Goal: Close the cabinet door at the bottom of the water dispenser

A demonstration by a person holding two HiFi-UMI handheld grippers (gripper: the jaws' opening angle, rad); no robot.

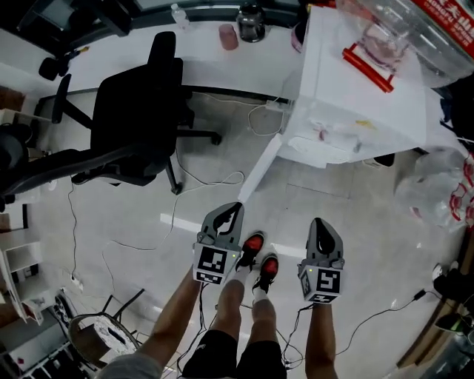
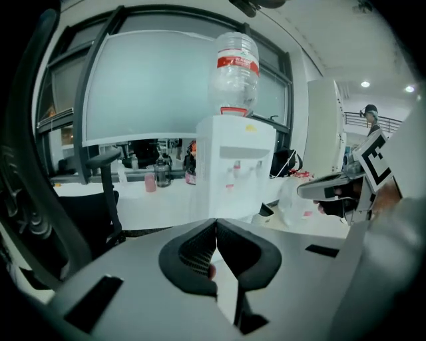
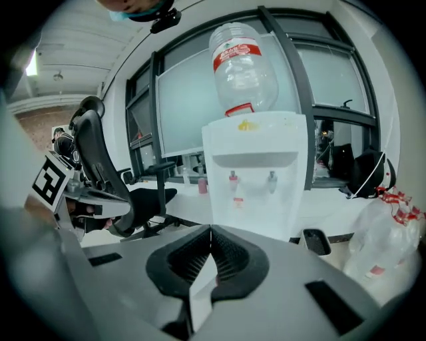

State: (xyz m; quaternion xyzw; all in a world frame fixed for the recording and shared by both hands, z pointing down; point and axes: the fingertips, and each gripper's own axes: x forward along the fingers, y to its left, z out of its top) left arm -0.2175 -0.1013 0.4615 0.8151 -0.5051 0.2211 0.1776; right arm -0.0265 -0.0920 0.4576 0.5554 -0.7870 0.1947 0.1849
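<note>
The task had not been started. From the head view, the white water dispenser (image 1: 355, 81) stood at the upper right with an upturned clear bottle (image 1: 392, 29) on top. Its bottom cabinet door (image 1: 259, 170) hung open, seen edge-on as a thin white panel swinging out from the dispenser's base towards the person's feet.

The left gripper (image 1: 236, 207) and the right gripper (image 1: 319, 221) were held side by side in front of the person, both well short of the dispenser. The left one's tip lay close to the door's free edge in the picture, but whether it touched could not be told. Each gripper's jaws were pressed together with nothing between them. The whole job seemed to remain: reach the door, push it round and press it flush.

The floor (image 1: 355, 222) was pale and glossy, with thin cables (image 1: 111, 252) trailing across it. A black office chair (image 1: 137, 118) stood at the left, in front of a long white desk (image 1: 111, 52) carrying a pink cup (image 1: 228, 35) and a glass jug (image 1: 250, 22). A crumpled plastic bag (image 1: 437, 189) lay to the right of the dispenser.

In both gripper views the dispenser faced the cameras, with a large frosted window (image 2: 153, 86) in dark frames behind it.
</note>
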